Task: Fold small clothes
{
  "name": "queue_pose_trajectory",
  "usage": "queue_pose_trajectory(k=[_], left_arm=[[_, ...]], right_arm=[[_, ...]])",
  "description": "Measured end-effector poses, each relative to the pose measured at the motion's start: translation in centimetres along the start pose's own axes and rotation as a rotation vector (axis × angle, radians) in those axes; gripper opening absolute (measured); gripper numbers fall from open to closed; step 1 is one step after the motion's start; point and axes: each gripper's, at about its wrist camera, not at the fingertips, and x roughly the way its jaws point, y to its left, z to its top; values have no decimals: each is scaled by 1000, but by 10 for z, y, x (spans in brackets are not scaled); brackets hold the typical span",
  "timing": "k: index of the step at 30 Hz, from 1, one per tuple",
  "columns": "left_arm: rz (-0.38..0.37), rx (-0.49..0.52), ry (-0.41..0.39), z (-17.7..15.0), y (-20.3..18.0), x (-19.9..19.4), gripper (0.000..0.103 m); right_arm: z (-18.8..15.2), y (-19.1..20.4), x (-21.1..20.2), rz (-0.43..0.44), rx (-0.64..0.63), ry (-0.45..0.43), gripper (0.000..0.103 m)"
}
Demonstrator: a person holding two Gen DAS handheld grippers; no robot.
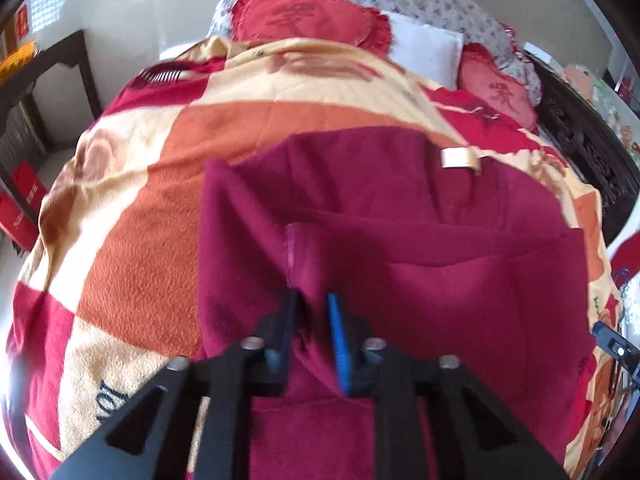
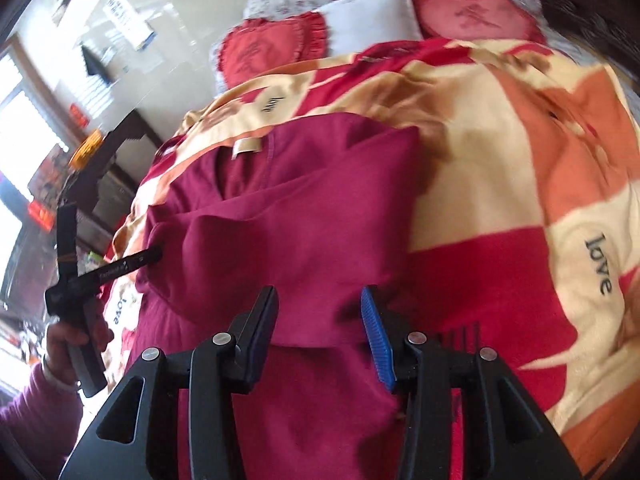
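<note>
A dark red fleece garment (image 1: 400,240) lies on the bed, with a cream label (image 1: 460,159) near its far edge. It also shows in the right wrist view (image 2: 304,216), partly folded over itself. My left gripper (image 1: 314,300) is shut on a bunched fold of the garment near its hemmed edge. It shows from the side in the right wrist view (image 2: 152,256), its tips buried in the cloth's left edge. My right gripper (image 2: 320,300) is open, jaws wide apart, just above the garment's near part with nothing between them.
A checked orange, cream and red blanket (image 1: 180,184) covers the bed. Red heart cushions (image 1: 308,16) and a white pillow (image 1: 428,48) lie at the head. A dark wooden table (image 1: 48,76) stands left of the bed, dark furniture (image 1: 580,140) on the right.
</note>
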Motion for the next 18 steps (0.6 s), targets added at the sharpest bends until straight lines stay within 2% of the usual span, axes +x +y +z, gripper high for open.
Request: queue_pose_trajectory(k=[4,6,10,13,14,15,16,18], left_arm=[[-43,-23,-129,11,7,-45,9],[-55,-61,-155,14,18,-55,9],[6,-60,-109,9,26,-39,9],[25,-83,-66,-3,34,-26,9],[27,-87,-59,-6,35,-23,9],[31,-85,-56,-8,35,-21,9],[31,-79,-57,-9,34,-21,9],[30,-60,-54,-12,30,-19,10]], right_arm=[[4,-13,-6,-28,36,-33,26],[11,-16,-3,-57,60,-41,29],[32,-19,13,-88,77,-62,45],[48,-26,32,-118,107,-58,45],[54,-30,40,-119,122,-46,43],[59,-32,48,-112,124,-20,36],[63,-31,54,-94,111,3,3],[68,-24,50,-108,51,-23,0]])
